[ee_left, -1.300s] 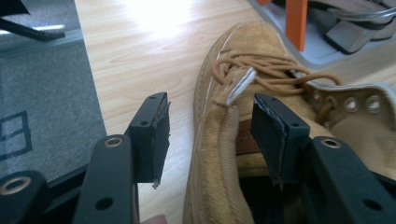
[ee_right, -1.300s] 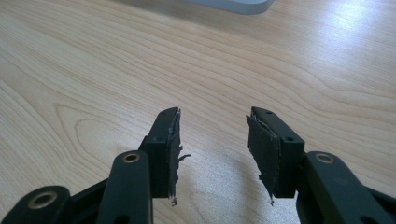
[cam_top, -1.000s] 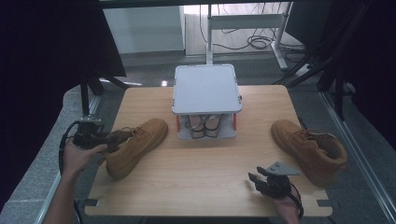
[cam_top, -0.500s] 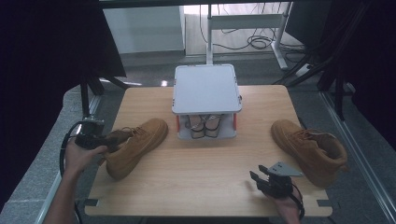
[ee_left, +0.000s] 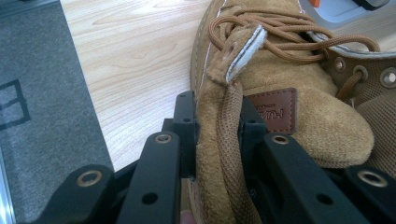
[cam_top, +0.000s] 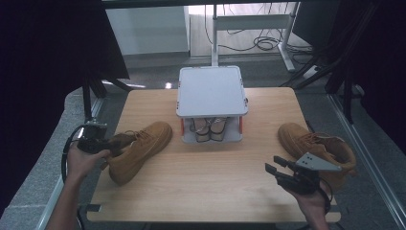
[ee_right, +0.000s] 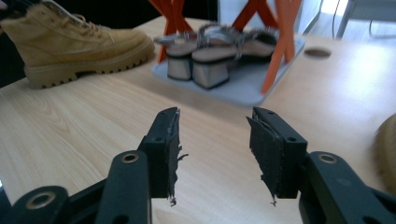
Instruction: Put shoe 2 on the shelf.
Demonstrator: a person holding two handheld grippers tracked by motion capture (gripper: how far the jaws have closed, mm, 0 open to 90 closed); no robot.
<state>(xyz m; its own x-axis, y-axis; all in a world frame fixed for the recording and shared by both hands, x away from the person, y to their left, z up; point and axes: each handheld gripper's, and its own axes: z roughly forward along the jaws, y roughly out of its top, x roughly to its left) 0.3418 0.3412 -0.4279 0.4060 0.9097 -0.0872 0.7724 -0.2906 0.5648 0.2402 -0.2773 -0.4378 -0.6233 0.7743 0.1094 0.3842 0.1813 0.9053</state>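
A tan suede boot (cam_top: 143, 143) lies on the left of the wooden table (cam_top: 210, 187). My left gripper (cam_top: 115, 142) is at its ankle end. In the left gripper view the jaws have just been closing, and that gripper (ee_left: 217, 121) is shut on the boot's collar edge (ee_left: 289, 70), with a lace pinched between the pads. The matching boot (cam_top: 316, 141) rests at the right edge. My right gripper (cam_top: 274, 165) hovers open just in front of it. Its jaws (ee_right: 215, 135) have just been opening slightly with nothing between them, aimed across the table toward the left boot (ee_right: 79, 37).
A grey shoe rack (cam_top: 210, 91) with orange legs stands at the table's back centre. A pair of heeled sandals (cam_top: 209, 127) sits on its lower shelf (ee_right: 233, 93). Bare wood lies between the boots, with dark curtains and grey floor around the table.
The right hand has lifted its gripper off the table and drifted slightly right. The left hand has stayed at the boot's collar.
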